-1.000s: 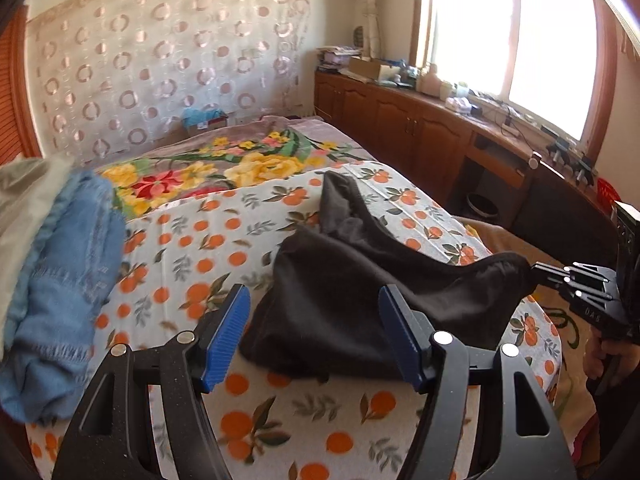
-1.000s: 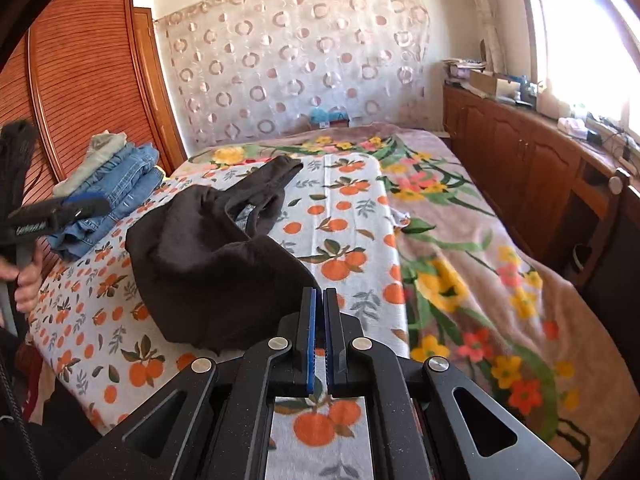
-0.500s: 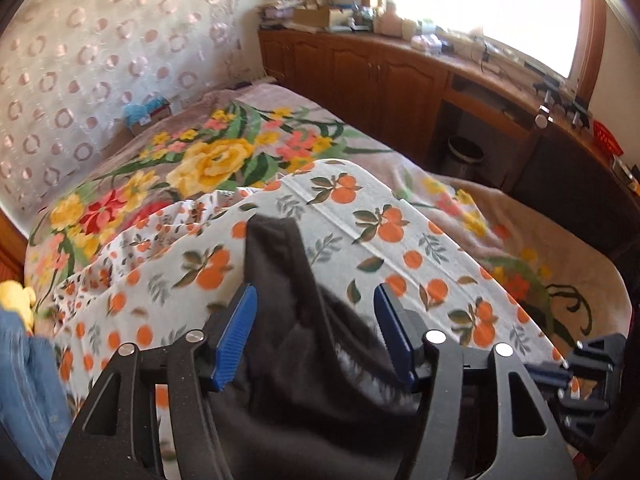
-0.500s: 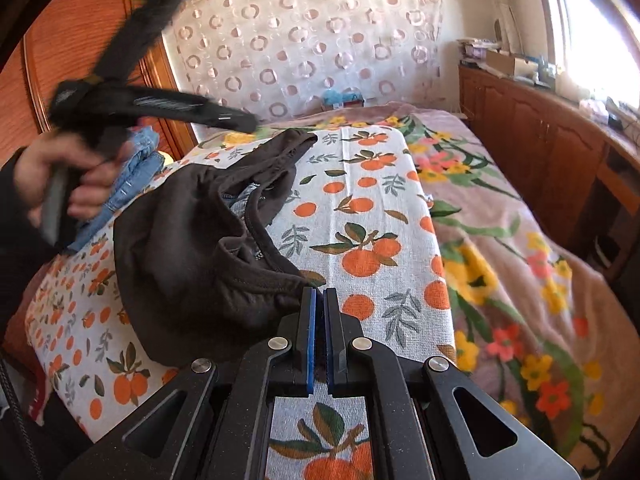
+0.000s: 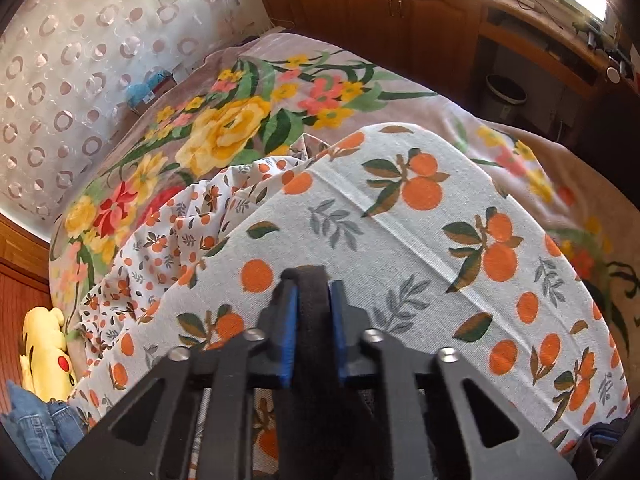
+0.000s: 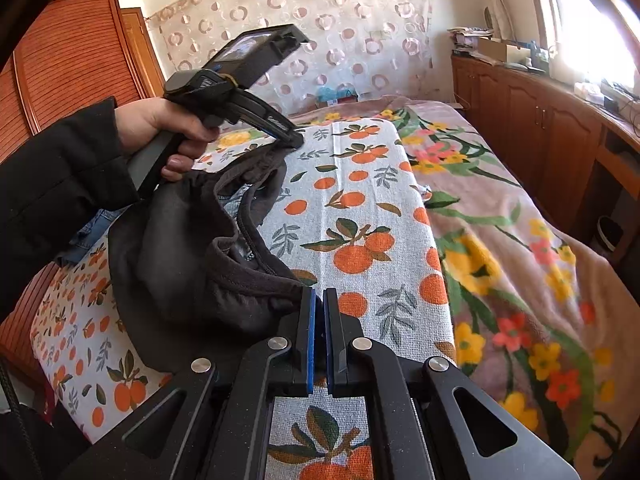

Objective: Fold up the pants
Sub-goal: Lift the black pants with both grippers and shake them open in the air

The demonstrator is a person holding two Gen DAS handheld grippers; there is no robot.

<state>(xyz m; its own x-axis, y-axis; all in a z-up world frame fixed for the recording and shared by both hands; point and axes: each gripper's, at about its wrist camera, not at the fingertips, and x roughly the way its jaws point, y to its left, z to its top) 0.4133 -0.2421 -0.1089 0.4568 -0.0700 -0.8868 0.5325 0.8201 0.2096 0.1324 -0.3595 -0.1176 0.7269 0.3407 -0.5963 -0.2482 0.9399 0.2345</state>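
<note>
The dark pants (image 6: 192,256) lie bunched on the orange-print cloth (image 6: 360,200) on the bed. My left gripper (image 5: 313,292) is shut on a band of the pants' dark fabric (image 5: 314,320), which runs between its blue pads. In the right wrist view the left gripper (image 6: 294,139) pinches the far end of the pants and lifts it off the cloth. My right gripper (image 6: 319,300) is shut on the near edge of the pants, where the fabric meets its fingertips.
A floral blanket (image 6: 520,240) covers the rest of the bed. Folded jeans (image 5: 32,432) and a yellow plush toy (image 5: 44,344) lie at the left. Wooden cabinets (image 6: 540,120) run along the right wall, with a bin (image 5: 505,94) below. A wardrobe (image 6: 72,60) stands at left.
My left gripper moved forward over the pants to their far end and closed on the fabric. My right gripper stayed shut on the near edge.
</note>
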